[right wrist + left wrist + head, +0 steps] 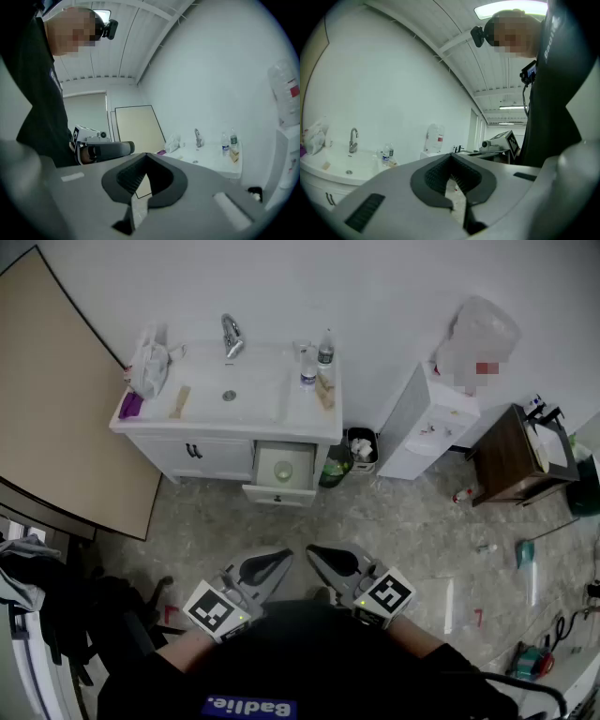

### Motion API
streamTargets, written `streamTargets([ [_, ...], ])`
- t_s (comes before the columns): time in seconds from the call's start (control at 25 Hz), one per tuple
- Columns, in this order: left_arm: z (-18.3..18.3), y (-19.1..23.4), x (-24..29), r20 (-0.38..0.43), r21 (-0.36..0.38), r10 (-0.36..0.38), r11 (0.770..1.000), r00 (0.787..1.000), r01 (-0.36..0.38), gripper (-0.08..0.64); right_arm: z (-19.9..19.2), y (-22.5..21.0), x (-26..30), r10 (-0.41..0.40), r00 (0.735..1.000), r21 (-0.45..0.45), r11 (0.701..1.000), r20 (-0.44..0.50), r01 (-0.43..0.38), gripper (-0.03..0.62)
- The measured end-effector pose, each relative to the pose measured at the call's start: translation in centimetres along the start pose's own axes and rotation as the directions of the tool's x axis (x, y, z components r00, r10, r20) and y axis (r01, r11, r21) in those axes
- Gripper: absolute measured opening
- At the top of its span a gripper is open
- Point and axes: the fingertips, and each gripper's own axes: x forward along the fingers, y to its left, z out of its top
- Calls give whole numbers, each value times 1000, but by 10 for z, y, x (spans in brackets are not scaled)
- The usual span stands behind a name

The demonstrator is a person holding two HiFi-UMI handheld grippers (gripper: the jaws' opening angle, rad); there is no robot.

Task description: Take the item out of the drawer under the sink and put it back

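Note:
The white sink cabinet (197, 454) stands against the far wall, well ahead of me. Its small right-hand drawer (281, 491) is pulled out, and a pale round item (283, 471) lies inside it. Both grippers are held close to my body, far short of the drawer. My left gripper (284, 557) is shut with nothing in it, tips pointing right. My right gripper (312, 551) is also shut and empty, tips pointing left toward the other. The left gripper view shows its own closed tips (451, 157) with the sink (344, 168) at the left. The right gripper view shows closed tips (146, 155).
Water bottles (324, 348) and a plastic bag (148, 362) sit on the counter. A green bottle (335, 465) and a waste bin (362, 448) stand right of the cabinet, then a water dispenser (427, 423) and a brown table (511, 454). A beige board (66, 390) leans at left.

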Motion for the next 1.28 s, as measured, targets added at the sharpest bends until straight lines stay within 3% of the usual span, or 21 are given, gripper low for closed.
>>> streamTargets([
  [0.84, 2, -1, 17, -11, 5, 5, 1000, 1000, -5, 6, 3, -19, -8, 4, 1000, 19, 1000, -2, -4, 2],
  [1.28, -6, 7, 48, 10, 5, 116, 993, 993, -116, 6, -16, -60, -20, 50, 997, 45, 998, -58, -48, 2],
])
